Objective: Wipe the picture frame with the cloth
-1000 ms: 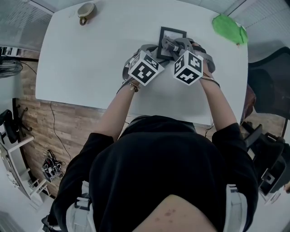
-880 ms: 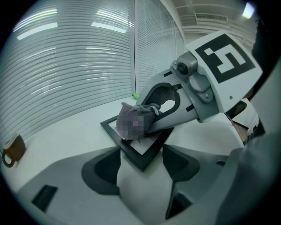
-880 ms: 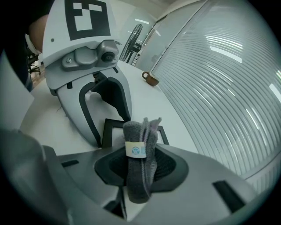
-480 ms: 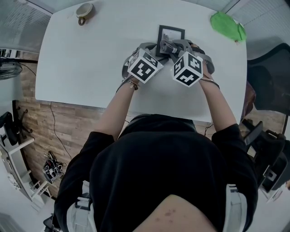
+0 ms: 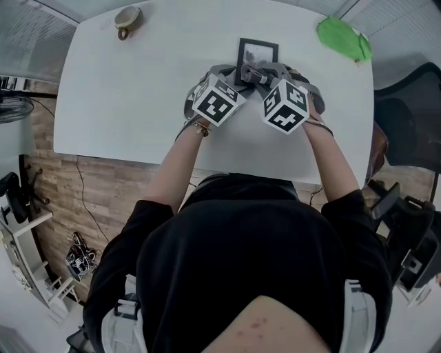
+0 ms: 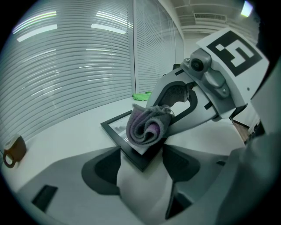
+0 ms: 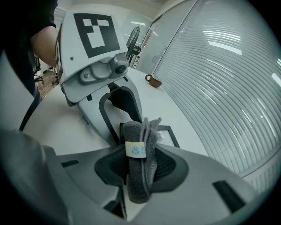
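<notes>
Now the left tongs (image 6: 141,151) pinch the picture frame (image 6: 115,132) to keep it steady. The right tongs (image 7: 140,163) squeeze the cloth (image 7: 138,178) tight — ready for rubbing.

One picture frame (image 5: 257,49), one grey cloth (image 7: 139,169), one green object (image 5: 342,38), one brown mug (image 5: 128,16), one white table (image 5: 138,103)
</notes>
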`<state>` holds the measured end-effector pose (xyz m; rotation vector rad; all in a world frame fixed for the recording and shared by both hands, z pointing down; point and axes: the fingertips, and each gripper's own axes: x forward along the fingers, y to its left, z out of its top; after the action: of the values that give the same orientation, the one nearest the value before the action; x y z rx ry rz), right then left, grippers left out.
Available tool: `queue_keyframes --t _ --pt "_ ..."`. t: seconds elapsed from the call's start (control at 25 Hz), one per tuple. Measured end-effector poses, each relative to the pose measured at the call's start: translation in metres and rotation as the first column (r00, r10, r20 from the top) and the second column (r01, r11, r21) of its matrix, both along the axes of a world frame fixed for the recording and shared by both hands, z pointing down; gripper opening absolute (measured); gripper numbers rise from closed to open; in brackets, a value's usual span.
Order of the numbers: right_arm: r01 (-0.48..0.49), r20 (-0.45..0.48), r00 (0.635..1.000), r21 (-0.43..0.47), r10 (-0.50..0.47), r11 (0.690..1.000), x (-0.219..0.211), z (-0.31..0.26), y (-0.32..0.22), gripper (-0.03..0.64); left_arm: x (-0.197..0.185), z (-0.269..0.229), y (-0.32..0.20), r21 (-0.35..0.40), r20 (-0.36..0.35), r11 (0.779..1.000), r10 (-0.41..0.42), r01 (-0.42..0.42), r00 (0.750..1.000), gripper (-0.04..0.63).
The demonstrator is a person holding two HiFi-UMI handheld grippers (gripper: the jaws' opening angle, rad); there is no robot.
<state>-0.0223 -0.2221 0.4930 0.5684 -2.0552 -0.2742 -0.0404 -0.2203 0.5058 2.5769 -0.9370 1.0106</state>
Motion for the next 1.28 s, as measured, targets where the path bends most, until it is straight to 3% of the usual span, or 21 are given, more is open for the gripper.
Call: queue_keyframes --t 0.8,1.08,1.16,1.28 --pt "0.0 0.033 0.999 -0.14 0.004 0.99 -0.001 -0.004 0.019 0.11 0.002 -0.001 0.0 0.008 0.0 1.0 0.0 0.0 1.0 0.311" --pt "-0.073 0.171 0.981 -0.084 0.087 0.994 0.001 -0.043 -0.009 0.117 0.002 -0.001 0.001 0.012 0.0 1.0 0.0 0.0 1.0 0.31" --pt "-0.071 0.154 0.985 -0.039 0.077 0.997 0.001 -0.053 -0.022 0.117 0.002 -0.002 0.001 0.013 0.0 1.0 -0.001 0.001 1.0 0.31" --pt "-0.049 0.057 0.997 0.04 0.046 0.998 0.004 -0.053 -0.043 0.117 0.003 -0.002 0.001 0.013 0.0 1.0 0.0 0.0 1.0 0.31"
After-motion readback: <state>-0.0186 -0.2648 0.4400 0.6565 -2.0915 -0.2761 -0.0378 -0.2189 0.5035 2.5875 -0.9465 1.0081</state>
